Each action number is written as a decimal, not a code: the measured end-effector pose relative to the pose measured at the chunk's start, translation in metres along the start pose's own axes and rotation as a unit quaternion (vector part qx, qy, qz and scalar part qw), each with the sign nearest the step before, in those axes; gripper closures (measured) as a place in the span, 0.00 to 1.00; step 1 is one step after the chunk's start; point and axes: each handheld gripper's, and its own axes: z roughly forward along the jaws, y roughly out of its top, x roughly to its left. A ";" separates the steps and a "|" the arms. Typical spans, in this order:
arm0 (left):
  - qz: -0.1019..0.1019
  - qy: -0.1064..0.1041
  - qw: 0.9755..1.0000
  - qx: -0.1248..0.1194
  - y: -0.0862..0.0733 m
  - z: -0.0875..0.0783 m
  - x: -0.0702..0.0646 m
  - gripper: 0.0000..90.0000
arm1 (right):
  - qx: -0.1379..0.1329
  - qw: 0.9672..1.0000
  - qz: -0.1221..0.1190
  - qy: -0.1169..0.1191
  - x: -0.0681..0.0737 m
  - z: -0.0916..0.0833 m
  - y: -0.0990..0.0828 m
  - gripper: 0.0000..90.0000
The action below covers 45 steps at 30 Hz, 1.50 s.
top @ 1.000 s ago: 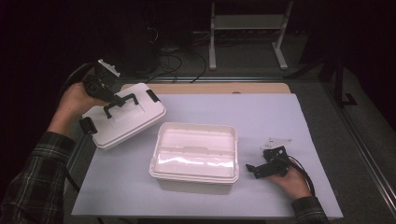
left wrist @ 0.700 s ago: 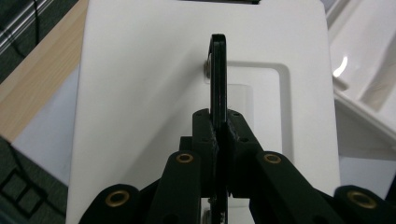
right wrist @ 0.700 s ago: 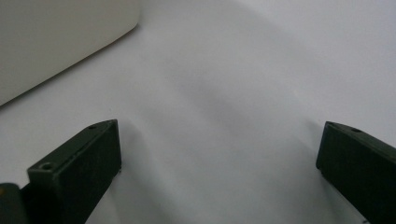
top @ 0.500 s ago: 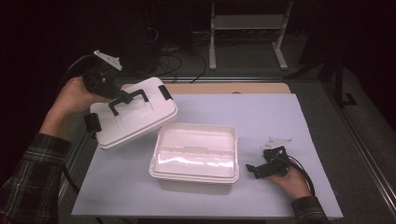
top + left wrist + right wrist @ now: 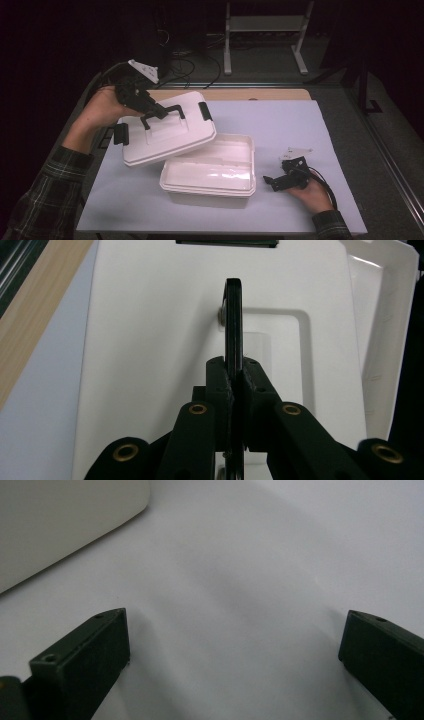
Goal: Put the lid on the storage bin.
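Step in hand: carrying lid [image 5: 167,132] onto open white box [image 5: 212,172] – lid tilted, left of centre, overlapping box's left rim. Left gripper [image 5: 159,111] clamped on lid's black handle [image 5: 233,325], wrist angled down-right. Right gripper [image 5: 270,181] rests lower right, jaws wide, empty. Next: level lid, align corners – lower squarely.
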 end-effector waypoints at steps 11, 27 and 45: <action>0.065 -0.060 0.996 -0.002 0.036 0.037 -0.030 0.93 | 0.000 1.000 0.000 0.001 0.000 0.000 0.000 0.00; 0.106 -0.106 0.989 0.005 0.054 0.076 -0.048 0.93 | 0.000 1.000 0.001 0.001 0.000 0.000 0.000 0.00; 0.122 -0.109 0.986 -0.024 0.056 0.071 -0.055 0.93 | 0.000 1.000 0.000 0.000 0.000 0.000 0.000 0.00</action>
